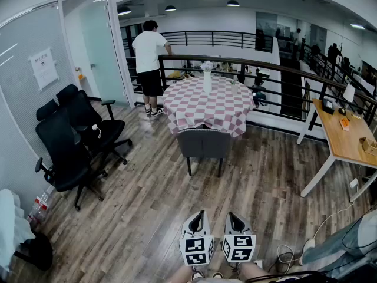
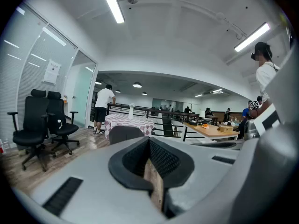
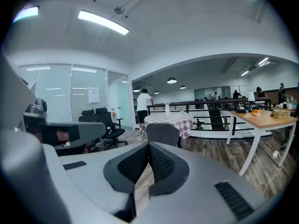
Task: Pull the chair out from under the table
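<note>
**A:** What is sitting closest, down at 6 o'clock?

**B:** The left gripper [image 1: 198,216] and the right gripper [image 1: 234,216] are hovering side by side over the wood floor [image 1: 147,217], both tilting slightly downward. Each pair of fingers is pressing together and gripping nothing.

**A:** And where is the chair standing?

**B:** The gray chair [image 1: 204,143] is standing at 12 o'clock, well apart from both grippers. It is sitting tucked in, with its back facing us, right against the hanging edge of the checked cloth [image 1: 194,108].

**A:** What is that cloth covering?

**B:** It is draping over the round bench [image 1: 235,102] just beyond the chair. A white vase [image 1: 207,78] is standing upright near the middle.

**A:** What is lying off to the sides?

**B:** Two black office chairs [image 1: 76,140] are crowding together at 9 o'clock, beside the glass wall. A wooden bench [image 1: 344,137] is running along at 3 o'clock.

**A:** And farthest away?

**B:** At 11 o'clock a person in a white shirt [image 1: 149,63] is standing at the dark railing [image 1: 265,66] behind the round bench.
</note>
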Tool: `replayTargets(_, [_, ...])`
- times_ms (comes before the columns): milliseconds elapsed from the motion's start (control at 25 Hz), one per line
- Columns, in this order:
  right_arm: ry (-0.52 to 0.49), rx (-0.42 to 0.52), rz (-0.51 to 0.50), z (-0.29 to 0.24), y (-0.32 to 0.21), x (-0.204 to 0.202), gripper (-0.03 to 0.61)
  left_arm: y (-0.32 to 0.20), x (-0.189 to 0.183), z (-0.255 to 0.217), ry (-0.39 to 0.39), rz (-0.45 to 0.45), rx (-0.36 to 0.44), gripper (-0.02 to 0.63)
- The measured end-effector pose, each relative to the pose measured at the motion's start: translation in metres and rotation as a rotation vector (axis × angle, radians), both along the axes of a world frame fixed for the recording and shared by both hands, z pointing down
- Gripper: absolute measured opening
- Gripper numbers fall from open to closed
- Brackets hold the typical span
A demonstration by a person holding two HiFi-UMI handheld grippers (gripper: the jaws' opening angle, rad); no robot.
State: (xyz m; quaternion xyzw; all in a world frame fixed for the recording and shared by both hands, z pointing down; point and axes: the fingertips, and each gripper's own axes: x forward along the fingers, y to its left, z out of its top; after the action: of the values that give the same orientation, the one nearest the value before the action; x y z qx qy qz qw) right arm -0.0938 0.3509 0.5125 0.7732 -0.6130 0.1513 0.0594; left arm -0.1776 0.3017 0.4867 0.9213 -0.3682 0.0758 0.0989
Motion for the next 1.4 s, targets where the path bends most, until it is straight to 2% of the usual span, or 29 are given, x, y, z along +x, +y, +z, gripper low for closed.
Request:
replayTargets(320, [0.005,-0.01,0.009,0.005,-0.015,0.001,0.017,-0.015,0.001,0.008,-0.01,0.005,-0.012,-0.002])
replayTargets(680, [-0.015,-0.027,0.059,0.018,-0.03,-0.006,0.017,-0.039,-0.014,0.011,-0.009,0.023,-0.006,-0.002])
replayTargets(920, [-0.028,-0.055,0.072,0.028,-0.036,-0.007,0.017,-0.053,-0.021,0.023,-0.026,0.011,-0.035,-0.002])
replayTargets(1120, [-0.033,-0.054,0.109,0.038,-0.044,0.002,0.017,-0.065,-0.016,0.036,-0.034,0.004,-0.056,-0.002])
replayTargets(1400, [-0.032,-0.036,0.075,0.033,-0.087,0.034,0.017,-0.1,0.012,0.033,-0.019,-0.013,-0.038,-0.002])
